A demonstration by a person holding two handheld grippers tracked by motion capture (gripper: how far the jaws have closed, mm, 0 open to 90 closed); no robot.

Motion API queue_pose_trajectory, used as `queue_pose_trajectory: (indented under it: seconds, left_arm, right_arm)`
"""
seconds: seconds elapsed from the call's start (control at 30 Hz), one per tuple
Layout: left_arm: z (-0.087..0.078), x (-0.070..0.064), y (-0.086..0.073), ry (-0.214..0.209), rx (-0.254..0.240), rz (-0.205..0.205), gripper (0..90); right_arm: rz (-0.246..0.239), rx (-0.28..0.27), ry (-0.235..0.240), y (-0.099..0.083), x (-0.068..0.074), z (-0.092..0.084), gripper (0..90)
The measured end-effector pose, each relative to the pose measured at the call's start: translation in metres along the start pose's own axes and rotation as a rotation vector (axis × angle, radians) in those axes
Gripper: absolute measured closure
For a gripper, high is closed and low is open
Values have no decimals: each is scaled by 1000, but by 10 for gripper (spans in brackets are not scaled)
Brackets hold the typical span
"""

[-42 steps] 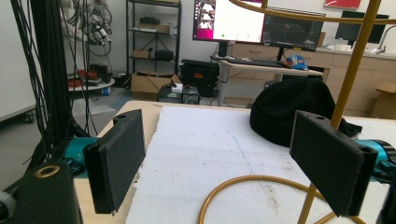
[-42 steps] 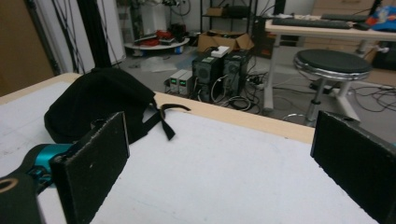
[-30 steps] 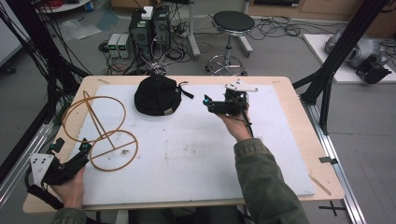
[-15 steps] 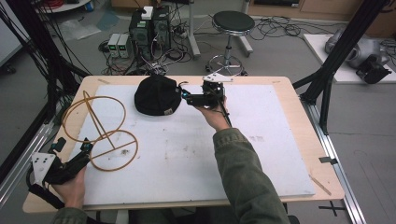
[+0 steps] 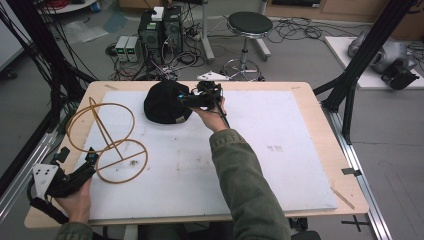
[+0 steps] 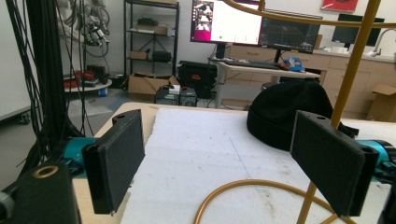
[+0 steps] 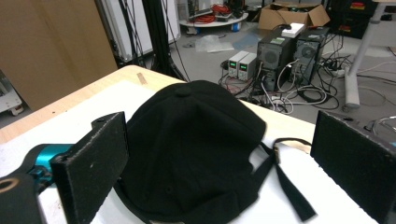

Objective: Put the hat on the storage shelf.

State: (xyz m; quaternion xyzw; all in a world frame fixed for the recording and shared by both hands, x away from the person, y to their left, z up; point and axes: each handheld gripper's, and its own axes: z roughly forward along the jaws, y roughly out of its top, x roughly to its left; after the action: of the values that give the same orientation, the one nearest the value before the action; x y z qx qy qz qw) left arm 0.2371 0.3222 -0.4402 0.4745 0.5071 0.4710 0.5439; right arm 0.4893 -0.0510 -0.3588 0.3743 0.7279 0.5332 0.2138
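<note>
While the right tool (image 5: 186,100) gapes, the cap's (image 5: 165,102) strap (image 7: 285,184) faces it.

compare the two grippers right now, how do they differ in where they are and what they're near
The right gripper is stretched out to the far side of the table, at the black cap, which lies between its open jaws. The left gripper sits at the near left corner, its open jaws around the base ring of the gold wire stand. Both are open and grip nothing.
</note>
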Motion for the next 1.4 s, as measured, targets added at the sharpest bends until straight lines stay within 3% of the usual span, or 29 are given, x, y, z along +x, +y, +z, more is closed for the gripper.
queue_pose_trajectory:
  seconds: [0.47,0.57,0.7,0.77,0.9,1.0,1.2,1.4]
  left_arm:
    - [-1,1,2,-5,-10,-13,180]
    - [-1,2,3,-13,-13,-24,180]
    - [-1,1,3,-16,-12,-30,180]
    - [-1,1,2,-18,-12,-35,180]
    - [0,0,2,-24,-8,-30,181]
    - [0,0,2,-26,-10,-23,187]
    - [1,-1,1,-30,-3,-24,187]
    - [1,-1,1,-32,-2,-24,187]
  right_arm:
    - [12,75,-11,-6,26,49,38]
    - [-16,103,-45,-13,39,62,38]
    - [-20,135,-75,-19,43,73,38]
    - [-50,139,-99,-22,45,77,39]
    - [-66,152,-100,-28,49,84,62]
    - [-50,157,-84,-32,51,88,152]
    - [-18,172,-78,-37,53,91,198]
    - [90,209,-61,-36,44,91,482]
